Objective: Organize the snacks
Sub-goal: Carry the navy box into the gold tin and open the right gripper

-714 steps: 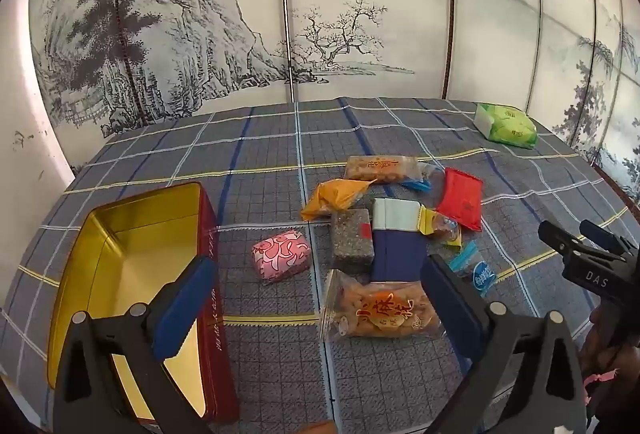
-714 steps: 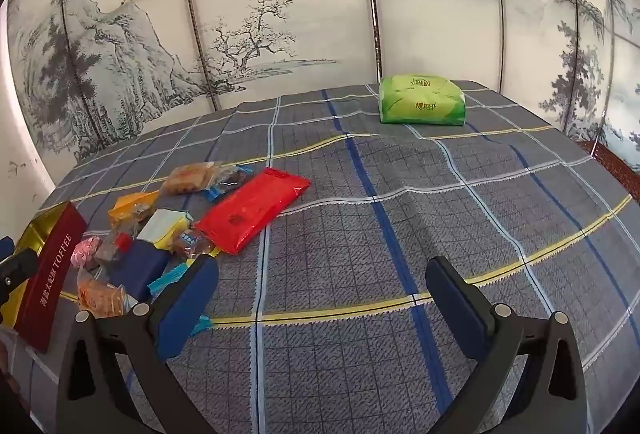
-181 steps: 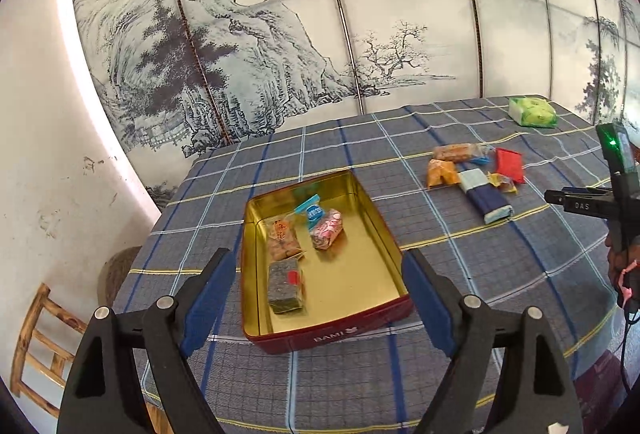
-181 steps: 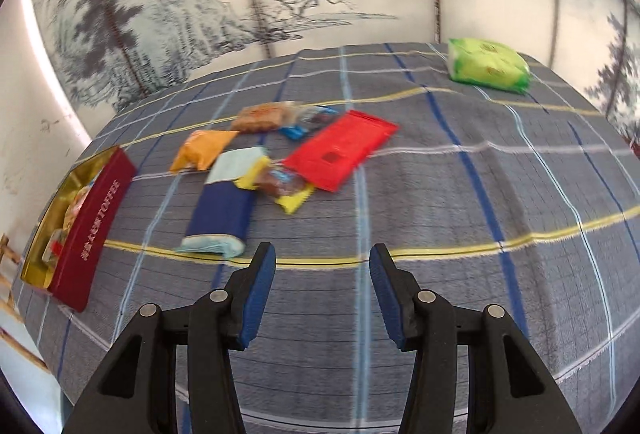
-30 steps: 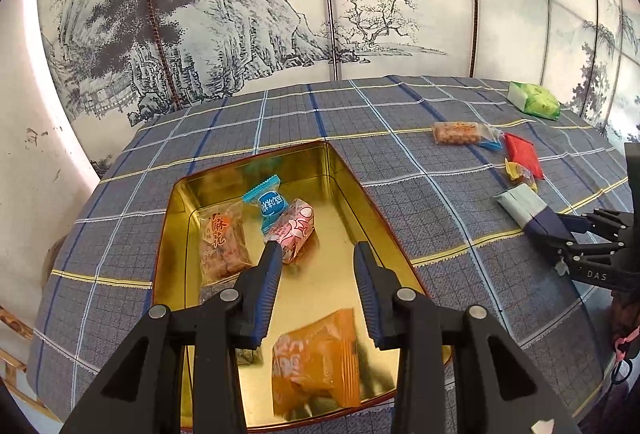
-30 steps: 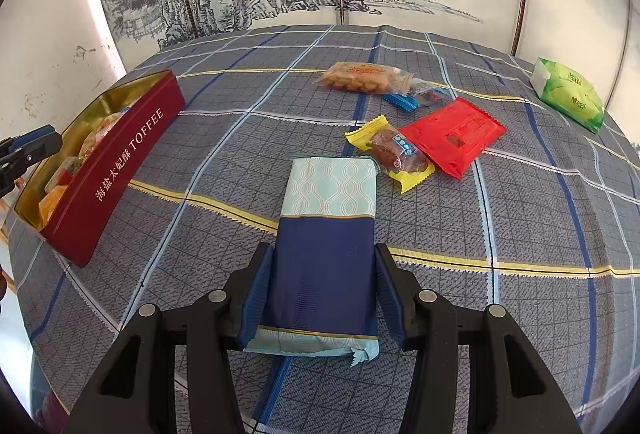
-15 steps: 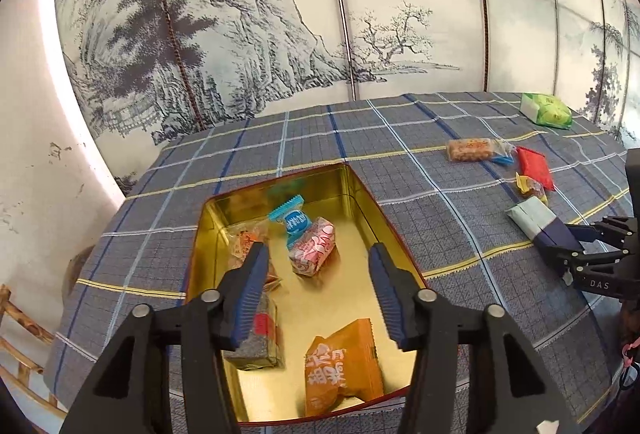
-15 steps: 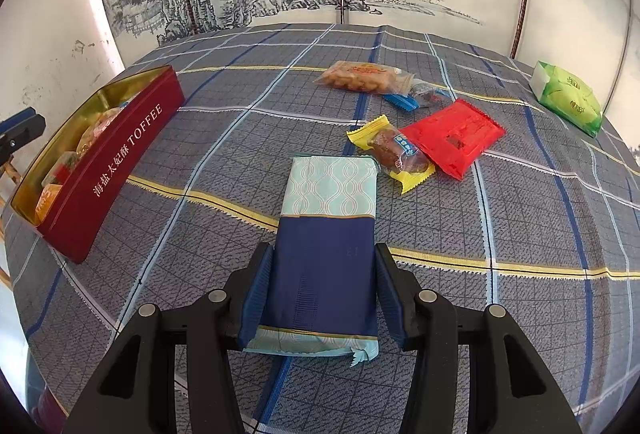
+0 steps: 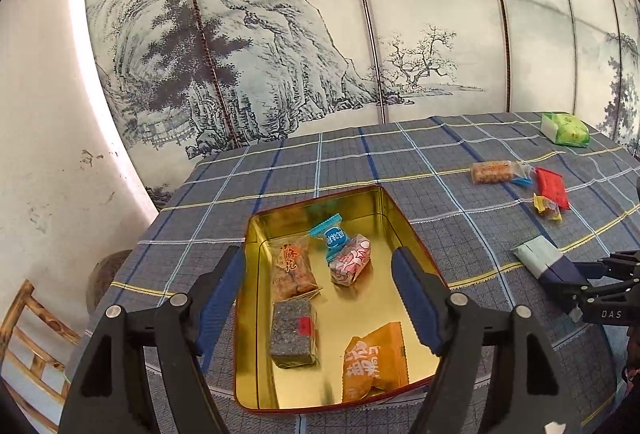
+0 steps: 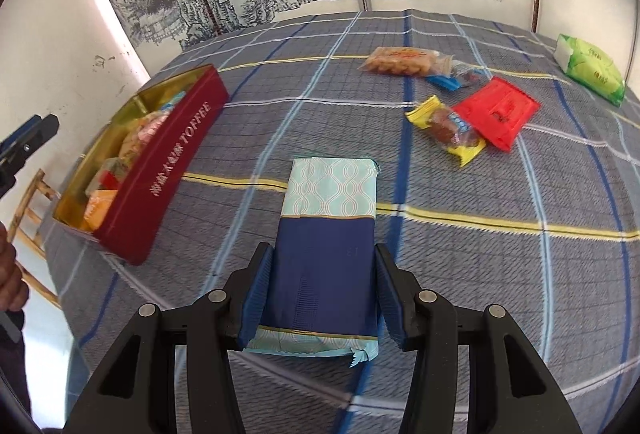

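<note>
Right gripper (image 10: 322, 288): both blue-padded jaws press the long edges of a flat, rectangular foil snack pack (image 10: 326, 230), navy over its near half and pale aqua with a wave pattern over its far half. The grip sits at the navy end, near the crimped seal, and holds the pack flat. Whether it has left the cloth cannot be told. This reads as a pick intended for the tin.

Left gripper (image 9: 316, 294): jaws stand well apart with nothing between them, and they have just been opening. It hangs above the open tin, which suits a release made there. The orange pillow-shaped snack packet (image 9: 374, 364) lies below and apart from the pads.

Rectangular toffee tin, dark red outside and gold inside (image 10: 176, 157): sits on the grey-blue plaid tablecloth (image 10: 500, 274), well to the left of the held pack. It holds the orange packet, a grey speckled block (image 9: 293, 333), a clear bag of brown biscuits (image 9: 291, 271), a pink-patterned sweet (image 9: 351, 266) and a blue-wrapped candy (image 9: 330, 234).

Outstanding on the cloth: a yellow-wrapped brown sweet (image 10: 448, 129), a flat red packet (image 10: 496, 111), a clear bag of orange crackers (image 10: 400, 61) and a small blue-wrapped piece (image 10: 442, 81). A green pack (image 10: 592, 69) lies farther off.
</note>
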{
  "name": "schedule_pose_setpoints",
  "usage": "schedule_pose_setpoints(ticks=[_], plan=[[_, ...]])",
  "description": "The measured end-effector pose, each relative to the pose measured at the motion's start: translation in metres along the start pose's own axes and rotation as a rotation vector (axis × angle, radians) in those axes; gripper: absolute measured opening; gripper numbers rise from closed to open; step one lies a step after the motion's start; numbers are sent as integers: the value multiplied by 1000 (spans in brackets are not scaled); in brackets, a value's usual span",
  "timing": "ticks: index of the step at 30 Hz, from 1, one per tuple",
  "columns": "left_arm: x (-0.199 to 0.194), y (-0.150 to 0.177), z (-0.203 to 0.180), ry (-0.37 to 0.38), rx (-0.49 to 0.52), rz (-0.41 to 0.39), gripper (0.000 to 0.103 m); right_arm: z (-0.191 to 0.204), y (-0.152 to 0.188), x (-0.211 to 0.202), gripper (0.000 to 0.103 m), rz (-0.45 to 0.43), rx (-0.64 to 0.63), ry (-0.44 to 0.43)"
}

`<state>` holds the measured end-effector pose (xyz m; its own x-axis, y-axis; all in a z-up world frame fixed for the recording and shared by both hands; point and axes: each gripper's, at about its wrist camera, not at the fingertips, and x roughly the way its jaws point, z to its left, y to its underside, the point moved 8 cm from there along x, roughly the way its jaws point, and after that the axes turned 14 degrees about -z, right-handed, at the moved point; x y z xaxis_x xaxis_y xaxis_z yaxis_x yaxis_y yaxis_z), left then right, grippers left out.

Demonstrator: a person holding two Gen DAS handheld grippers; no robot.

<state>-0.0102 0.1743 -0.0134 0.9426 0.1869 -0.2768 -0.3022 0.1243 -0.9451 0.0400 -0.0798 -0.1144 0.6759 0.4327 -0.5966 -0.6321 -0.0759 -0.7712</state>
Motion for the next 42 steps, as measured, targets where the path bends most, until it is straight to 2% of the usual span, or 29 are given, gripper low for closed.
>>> schedule_pose_setpoints(ticks=[7, 10, 17, 21, 25, 35, 42], plan=[[-4, 2, 13, -21, -21, 3, 73, 37, -16, -13, 49, -19, 17, -70], [-4, 5, 19, -30, -36, 9, 73, 49, -21, -12, 49, -24, -22, -71], [-7, 12, 33, -46, -60, 17, 73, 65, -23, -12, 49, -24, -30, -86], [-8, 15, 38, -55, -74, 22, 73, 87, -41, -16, 49, -49, -54, -116], [-9, 15, 45, -70, -83, 23, 78, 114, -59, -13, 49, -64, -76, -165], [-9, 22, 61, -92, -95, 35, 80, 180, -87, 38, 49, -23, -76, -269], [-7, 32, 77, -110, -105, 55, 83, 203, -95, 88, 49, 43, -6, -278]])
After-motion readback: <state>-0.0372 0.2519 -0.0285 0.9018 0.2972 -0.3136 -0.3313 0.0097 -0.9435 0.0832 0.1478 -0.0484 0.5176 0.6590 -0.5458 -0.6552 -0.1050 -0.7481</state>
